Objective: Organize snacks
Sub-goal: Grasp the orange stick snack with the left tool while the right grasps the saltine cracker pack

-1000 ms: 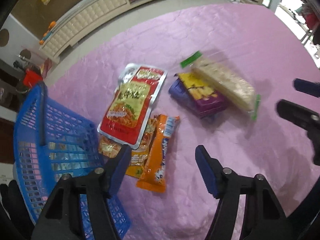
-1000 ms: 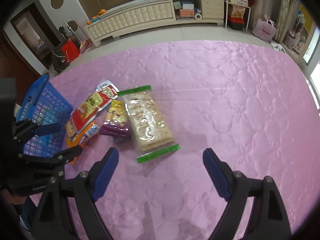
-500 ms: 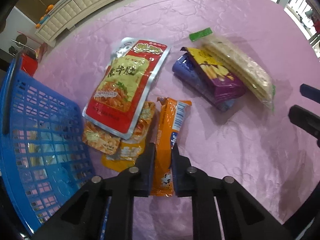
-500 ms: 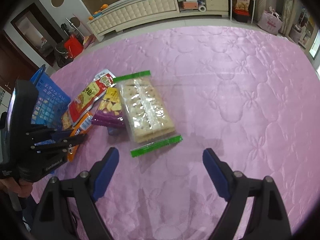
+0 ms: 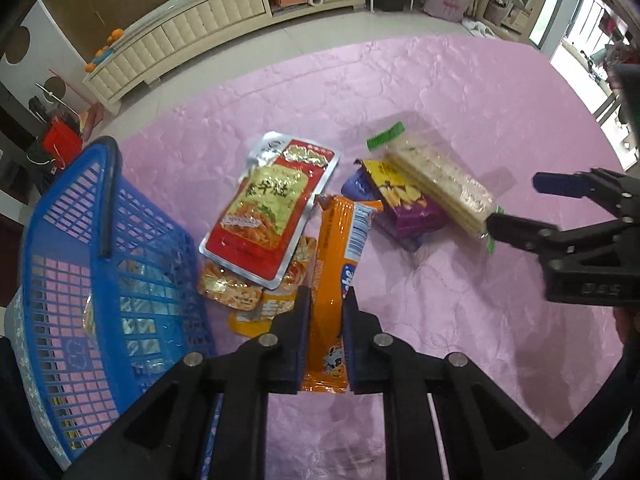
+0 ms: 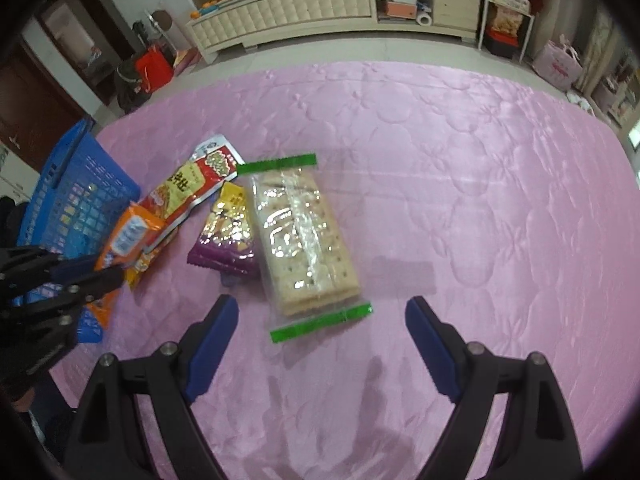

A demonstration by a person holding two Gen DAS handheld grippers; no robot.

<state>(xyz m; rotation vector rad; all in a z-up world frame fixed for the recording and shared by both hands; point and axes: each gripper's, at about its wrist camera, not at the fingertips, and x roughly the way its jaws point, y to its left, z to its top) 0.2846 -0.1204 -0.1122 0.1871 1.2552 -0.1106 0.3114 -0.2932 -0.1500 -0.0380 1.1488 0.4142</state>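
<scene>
My left gripper (image 5: pixel 325 320) is shut on a long orange snack pack (image 5: pixel 338 248), lifted slightly above the pink tablecloth. The same pack shows in the right wrist view (image 6: pixel 126 240), held by the left gripper (image 6: pixel 102 274). A red pouch (image 5: pixel 272 208), a purple pack (image 5: pixel 404 204) and a clear cracker pack with green ends (image 5: pixel 436 180) lie beside it. A blue basket (image 5: pixel 100 264) stands at the left. My right gripper (image 6: pixel 320 344) is open and empty, just short of the cracker pack (image 6: pixel 300 240).
Small orange packets (image 5: pixel 236 296) lie under the red pouch next to the basket. The pink quilted tablecloth (image 6: pixel 480 200) stretches to the right and far side. A white cabinet (image 6: pixel 300 12) stands beyond the table on the floor.
My left gripper closed on the orange pack and has raised it a little. My right gripper moved closer to the cracker pack, still open.
</scene>
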